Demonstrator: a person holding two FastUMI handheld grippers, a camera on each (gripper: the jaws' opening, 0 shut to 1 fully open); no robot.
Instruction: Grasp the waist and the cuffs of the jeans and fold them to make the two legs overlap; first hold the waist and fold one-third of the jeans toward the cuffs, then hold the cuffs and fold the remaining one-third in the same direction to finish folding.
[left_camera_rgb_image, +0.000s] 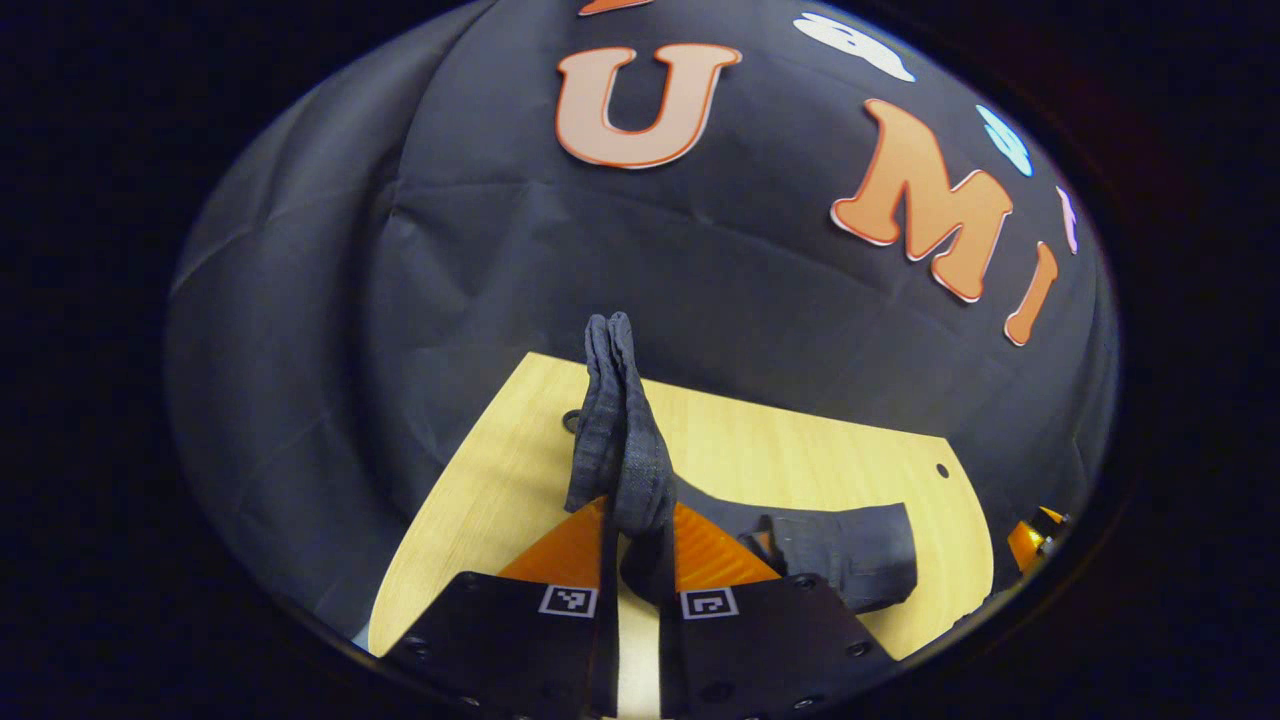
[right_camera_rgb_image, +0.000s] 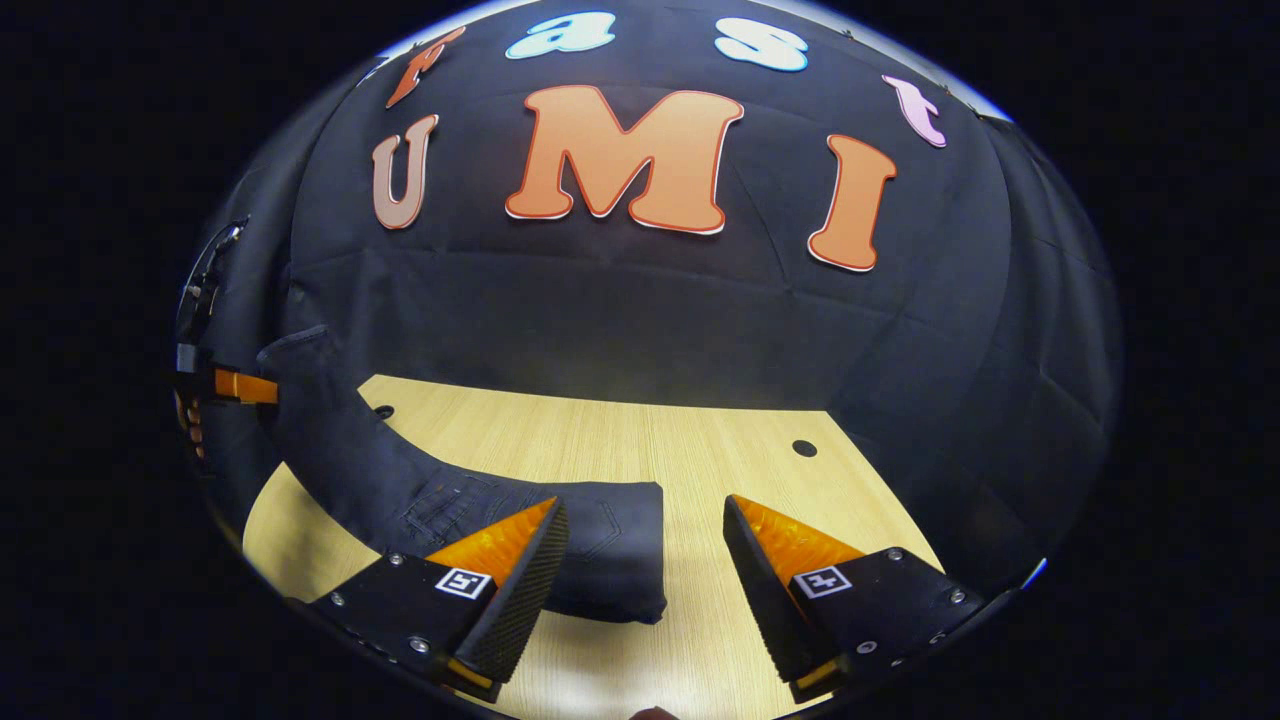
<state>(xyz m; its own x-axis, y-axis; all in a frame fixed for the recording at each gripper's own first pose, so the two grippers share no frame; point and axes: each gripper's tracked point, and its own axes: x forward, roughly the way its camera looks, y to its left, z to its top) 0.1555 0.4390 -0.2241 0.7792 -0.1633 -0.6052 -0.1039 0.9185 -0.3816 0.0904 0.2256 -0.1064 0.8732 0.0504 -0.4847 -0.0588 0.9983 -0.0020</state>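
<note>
The jeans (right_camera_rgb_image: 440, 500) lie across the left part of the tabletop (right_camera_rgb_image: 640, 430), dark denim already doubled at one end: in the right gripper view a blunt folded edge faces the middle of the table, with pocket stitching showing on top. From there the cloth runs off toward the left edge and climbs, lifted clear of the wood. So the long axis goes left to right along the table, folded end toward the centre, raised end out at the left.

That raised end is the cuffs (left_camera_rgb_image: 620, 430), bunched and standing up between the fingers of the left gripper (left_camera_rgb_image: 640, 520), jaws closed right down on the denim. In the right gripper view this same tool sits far off at the left edge, holding the cloth high.

The right gripper (right_camera_rgb_image: 645, 550) is wide open, nothing between its fingers; one finger hangs over the folded end, the other over bare wood just beside it.

By my reading, this is the last fold: cuffs carried over onto the doubled part. To do it well, keep the pinch firm, lift enough that the leg clears the table, and travel straight along the long axis so the edges line up. The open gripper could pin the folded end so it doesn't drag. Lay the cuffs flat before letting go.
</note>
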